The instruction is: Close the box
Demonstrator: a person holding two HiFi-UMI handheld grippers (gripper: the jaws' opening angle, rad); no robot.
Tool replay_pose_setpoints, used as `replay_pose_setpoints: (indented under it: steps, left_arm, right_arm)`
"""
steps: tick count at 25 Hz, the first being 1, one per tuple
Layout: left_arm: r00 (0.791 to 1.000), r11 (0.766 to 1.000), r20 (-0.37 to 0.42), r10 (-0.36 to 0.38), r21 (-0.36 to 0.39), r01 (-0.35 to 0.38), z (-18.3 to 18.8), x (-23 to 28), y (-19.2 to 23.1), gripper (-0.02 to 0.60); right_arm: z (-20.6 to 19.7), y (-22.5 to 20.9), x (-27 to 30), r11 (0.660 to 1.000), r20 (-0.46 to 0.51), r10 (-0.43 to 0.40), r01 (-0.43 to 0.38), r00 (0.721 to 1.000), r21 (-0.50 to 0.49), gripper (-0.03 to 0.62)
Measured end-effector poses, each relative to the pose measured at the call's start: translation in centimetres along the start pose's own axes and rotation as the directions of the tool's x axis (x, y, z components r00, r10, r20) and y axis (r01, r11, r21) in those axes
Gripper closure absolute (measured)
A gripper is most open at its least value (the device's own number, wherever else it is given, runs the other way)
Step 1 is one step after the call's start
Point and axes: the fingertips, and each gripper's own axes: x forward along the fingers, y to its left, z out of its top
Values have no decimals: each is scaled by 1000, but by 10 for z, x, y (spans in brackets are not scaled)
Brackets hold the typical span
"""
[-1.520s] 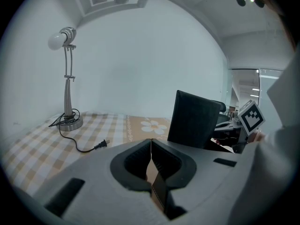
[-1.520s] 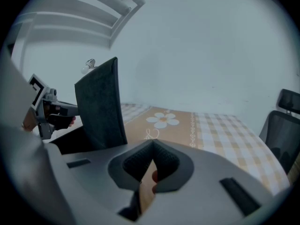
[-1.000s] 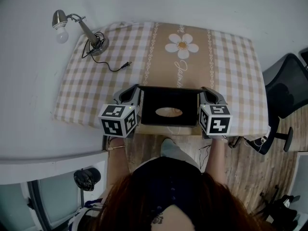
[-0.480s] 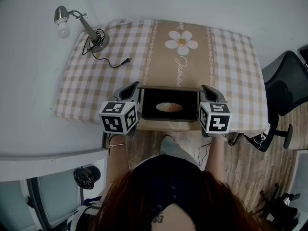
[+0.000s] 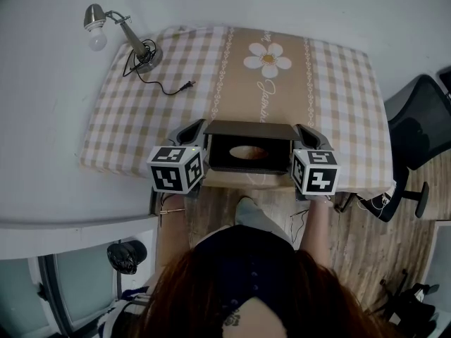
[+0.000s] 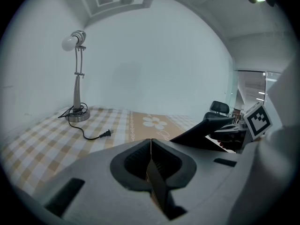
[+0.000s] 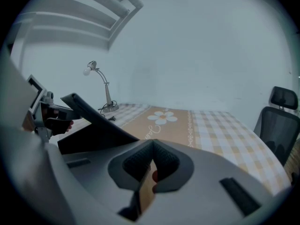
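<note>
A black box [image 5: 248, 162] stands at the table's near edge, its opening showing a tan oval inside. Its black lid [image 5: 250, 129] leans low over the opening from the far side; it also shows as lid [image 6: 206, 132] and lid [image 7: 93, 121]. My left gripper [image 5: 192, 132] is at the box's left side, shut on a thin brown side flap [image 6: 152, 172]. My right gripper [image 5: 306, 135] is at the right side, shut on the opposite brown flap [image 7: 146, 184]. Each gripper's marker cube appears in the other's view.
A checked tablecloth with a daisy [image 5: 268, 57] covers the table. A desk lamp [image 5: 116, 30] with a loose cord and plug [image 5: 187, 85] stands at the far left. A black office chair [image 5: 419, 125] sits off the table's right side.
The lid has swung from nearly upright down to a low slant over the box. Both grippers kept their hold at the box's sides.
</note>
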Motion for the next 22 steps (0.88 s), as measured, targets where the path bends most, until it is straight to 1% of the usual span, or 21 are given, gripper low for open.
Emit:
replay_pose_setpoints:
  steps: [10,22]
  left_arm:
    - [1000,1000,-12,-6,-7,6,-6,-3,-2,554]
    - [999,999,-18,-29,-15,29,-13,-14,-6,552]
  right_arm:
    - [-6,11,-4,1000,-5,30,-30,1000,5,577]
    - [-12,16,-13,1000,-12,21,-21,1000,-4,577]
